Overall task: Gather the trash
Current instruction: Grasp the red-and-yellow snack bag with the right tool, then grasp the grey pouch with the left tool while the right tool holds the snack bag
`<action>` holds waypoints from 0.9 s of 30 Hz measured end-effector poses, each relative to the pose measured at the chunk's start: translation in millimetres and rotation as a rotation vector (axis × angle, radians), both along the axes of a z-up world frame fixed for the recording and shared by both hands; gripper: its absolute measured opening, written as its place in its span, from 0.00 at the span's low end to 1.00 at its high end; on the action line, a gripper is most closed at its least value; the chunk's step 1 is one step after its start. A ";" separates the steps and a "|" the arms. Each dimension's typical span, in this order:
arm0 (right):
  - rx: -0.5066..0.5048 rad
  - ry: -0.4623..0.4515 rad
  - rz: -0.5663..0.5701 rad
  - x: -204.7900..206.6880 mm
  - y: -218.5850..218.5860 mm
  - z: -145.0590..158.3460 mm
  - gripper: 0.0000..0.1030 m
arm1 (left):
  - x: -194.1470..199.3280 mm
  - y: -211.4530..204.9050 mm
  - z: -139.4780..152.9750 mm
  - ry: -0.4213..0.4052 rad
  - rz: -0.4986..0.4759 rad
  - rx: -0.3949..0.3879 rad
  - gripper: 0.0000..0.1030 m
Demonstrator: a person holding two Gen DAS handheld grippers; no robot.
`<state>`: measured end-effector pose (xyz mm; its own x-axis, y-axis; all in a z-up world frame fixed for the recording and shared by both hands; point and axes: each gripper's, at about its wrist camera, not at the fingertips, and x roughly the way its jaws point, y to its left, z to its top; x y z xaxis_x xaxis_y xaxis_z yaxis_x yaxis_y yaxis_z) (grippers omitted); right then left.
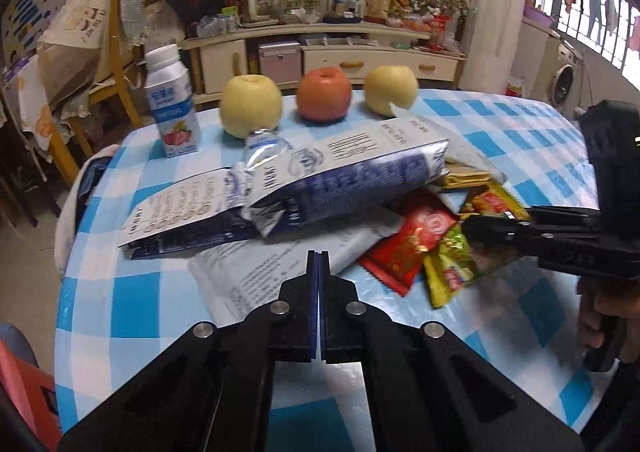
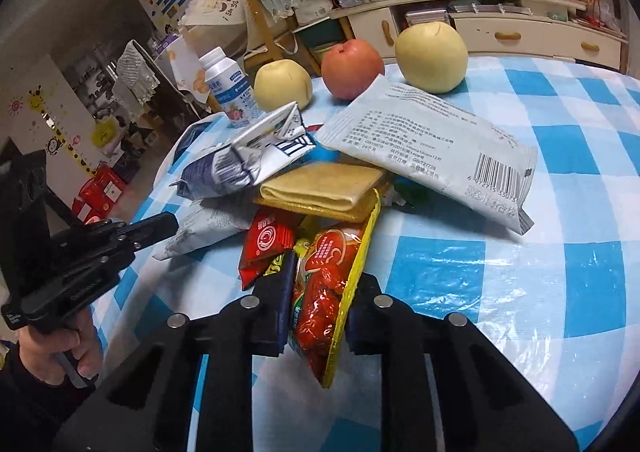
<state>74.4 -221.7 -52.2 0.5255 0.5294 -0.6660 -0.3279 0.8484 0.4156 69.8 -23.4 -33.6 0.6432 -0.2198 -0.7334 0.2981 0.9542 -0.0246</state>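
Note:
A heap of wrappers lies on the blue-checked table (image 1: 132, 300). My left gripper (image 1: 318, 258) is shut, its tips pinching the near edge of a white printed wrapper (image 1: 256, 272); the right wrist view shows this gripper (image 2: 174, 220) at that wrapper (image 2: 208, 226). My right gripper (image 2: 322, 284) is shut on a red and yellow snack packet (image 2: 324, 292), which stands on edge between the pads. From the left wrist view the right gripper (image 1: 470, 226) reaches into the heap at that packet (image 1: 452, 272). A red packet (image 2: 266, 240) lies beside it.
Blue-and-white bags (image 1: 340, 179), a grey barcode pack (image 2: 432, 147) and a folded yellow piece (image 2: 320, 187) fill the heap. Behind stand two yellow pears (image 1: 251, 105) (image 1: 390, 89), a red apple (image 1: 325, 93), a yoghurt bottle (image 1: 172, 107) and a crushed bottle (image 1: 264, 147). Chairs stand at the left.

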 end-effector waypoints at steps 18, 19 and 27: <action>0.026 0.045 -0.018 5.3 -6.6 -6.3 0.21 | 19.7 -37.1 -37.8 -0.058 -0.004 0.343 0.96; 0.027 0.046 -0.018 5.4 -6.8 -6.3 0.21 | 24.2 -34.7 -38.3 -0.037 0.005 0.332 0.96; 0.032 0.046 -0.018 5.7 -6.6 -6.6 0.22 | 44.7 -17.3 -41.7 0.071 0.004 0.175 0.94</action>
<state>80.1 -228.4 -58.8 0.5040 0.5416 -0.6728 -0.2926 0.8400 0.4570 114.5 -40.7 -75.3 0.5889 -0.0826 -0.8040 0.2975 0.9471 0.1206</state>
